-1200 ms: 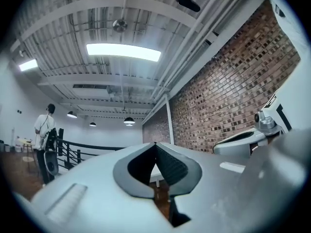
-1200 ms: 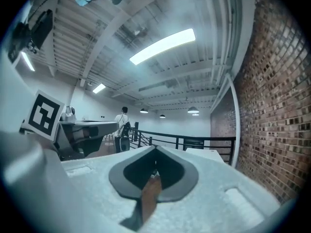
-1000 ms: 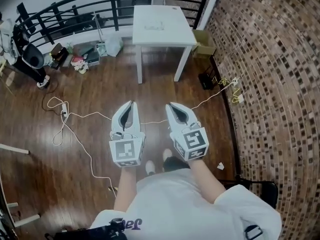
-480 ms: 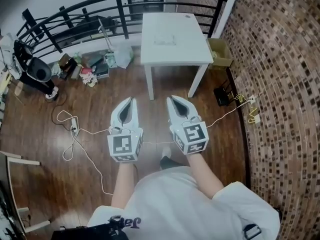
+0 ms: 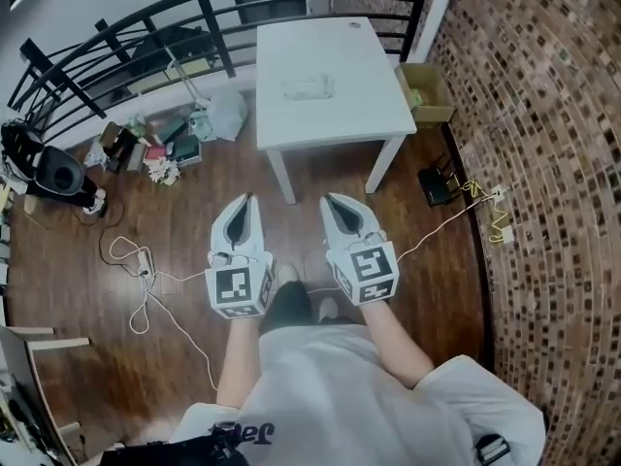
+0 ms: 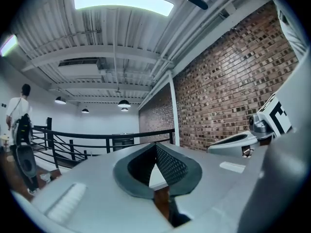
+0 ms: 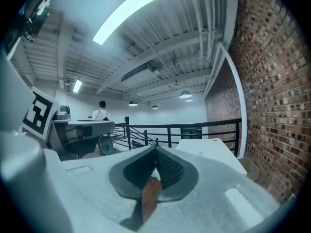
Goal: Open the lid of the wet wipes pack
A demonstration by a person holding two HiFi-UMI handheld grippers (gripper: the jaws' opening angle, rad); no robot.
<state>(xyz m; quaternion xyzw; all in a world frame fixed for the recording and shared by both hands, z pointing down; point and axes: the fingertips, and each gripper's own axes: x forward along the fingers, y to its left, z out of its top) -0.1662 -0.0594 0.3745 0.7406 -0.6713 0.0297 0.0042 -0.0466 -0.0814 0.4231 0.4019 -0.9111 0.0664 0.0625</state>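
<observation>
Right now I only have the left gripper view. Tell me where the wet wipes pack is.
Observer: The head view shows the wet wipes pack lying on the white table, near its middle.
Operator: Report the right gripper's jaws.
Observer: In its own view the right gripper has its jaws together, with nothing between them.
Operator: Name anything beside that table.
Observer: A cardboard box sits on the floor by its right edge, near the brick wall.

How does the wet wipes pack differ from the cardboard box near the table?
The wet wipes pack lies on the white table; the cardboard box stands on the wooden floor beside it, by the brick wall. The pack is pale and flat, nearly blending with the tabletop; the box is brown and open-topped. Both are rectangular in outline and sit untouched.
</observation>
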